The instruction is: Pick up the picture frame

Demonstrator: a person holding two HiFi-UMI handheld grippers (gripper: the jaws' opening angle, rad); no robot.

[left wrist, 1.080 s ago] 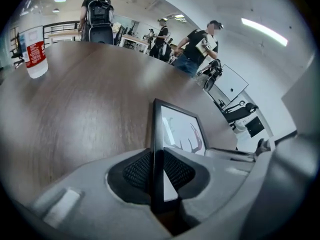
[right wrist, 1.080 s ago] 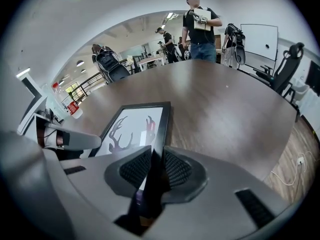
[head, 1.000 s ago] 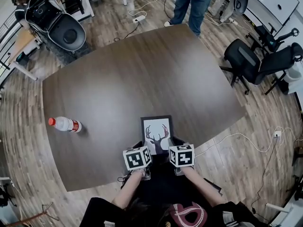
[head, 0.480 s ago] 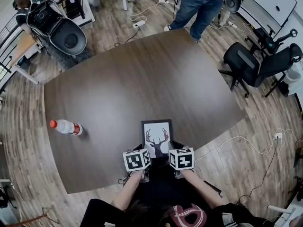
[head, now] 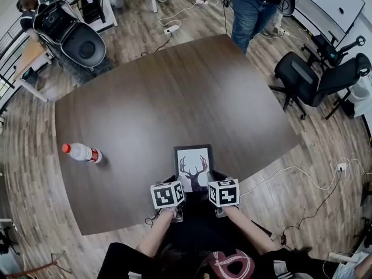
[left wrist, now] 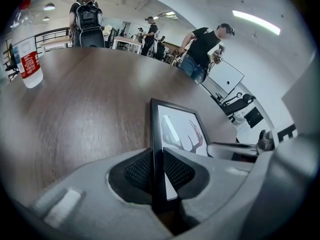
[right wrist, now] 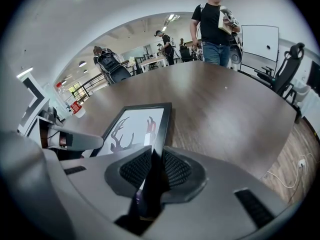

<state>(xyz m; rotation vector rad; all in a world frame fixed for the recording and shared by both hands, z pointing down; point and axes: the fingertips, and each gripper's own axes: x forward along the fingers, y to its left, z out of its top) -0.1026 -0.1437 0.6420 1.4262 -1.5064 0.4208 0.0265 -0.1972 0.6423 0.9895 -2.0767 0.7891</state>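
The picture frame (head: pixel 193 166), black-edged with a deer-antler print, sits at the near edge of the dark wooden table (head: pixel 174 92). My left gripper (head: pixel 179 183) is shut on the frame's left border; the ribbed pads press the black edge (left wrist: pixel 157 149) from both sides. My right gripper (head: pixel 210 182) is shut on the right border (right wrist: pixel 161 134) in the same way. Both hold near the frame's near corners, and the marker cubes hide the fingertips in the head view. The far end of the frame lies low over the tabletop; I cannot tell whether it touches.
A plastic bottle (head: pixel 81 153) with a red cap lies on the table to the left. A person (head: pixel 253 10) stands beyond the far edge. Black office chairs (head: pixel 308 77) stand at the right, another chair (head: pixel 78 36) at the far left. Cables run over the floor.
Both grippers and the frame have stayed in place. The standing person beyond the table has stepped to the right.
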